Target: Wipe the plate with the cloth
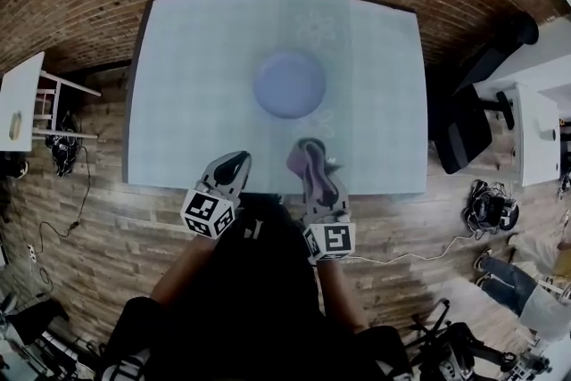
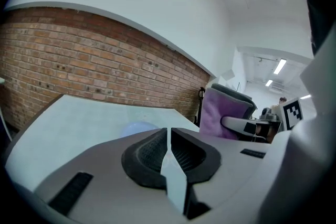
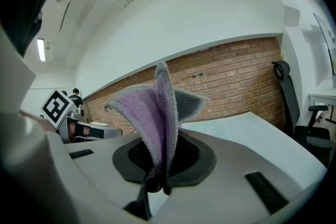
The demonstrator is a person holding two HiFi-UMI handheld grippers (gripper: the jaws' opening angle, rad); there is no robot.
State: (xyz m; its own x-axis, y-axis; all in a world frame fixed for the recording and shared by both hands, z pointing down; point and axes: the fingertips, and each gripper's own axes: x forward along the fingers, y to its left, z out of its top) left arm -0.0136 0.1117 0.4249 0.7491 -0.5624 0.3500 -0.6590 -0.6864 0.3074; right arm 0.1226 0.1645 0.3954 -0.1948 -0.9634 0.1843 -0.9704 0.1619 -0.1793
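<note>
While cloth (image 3: pixel 160 107) sits pinched in right gripper (image 3: pixel 160 162), left gripper (image 2: pixel 169 152) closed, empty; plate (image 1: pixel 288 83) frame centre, seemingly unsteadied: may slide under wiping.

Even, soft light fills my views, edges bend hard, the plate (image 1: pixel 288 84) looks hazy, ceiling strips (image 2: pixel 280 66) glare.

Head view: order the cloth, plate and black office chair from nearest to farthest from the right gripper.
1. Cloth, clamped in the right gripper.
2. Plate, ahead at the table centre.
3. Black office chair, off the table's right edge.
</note>
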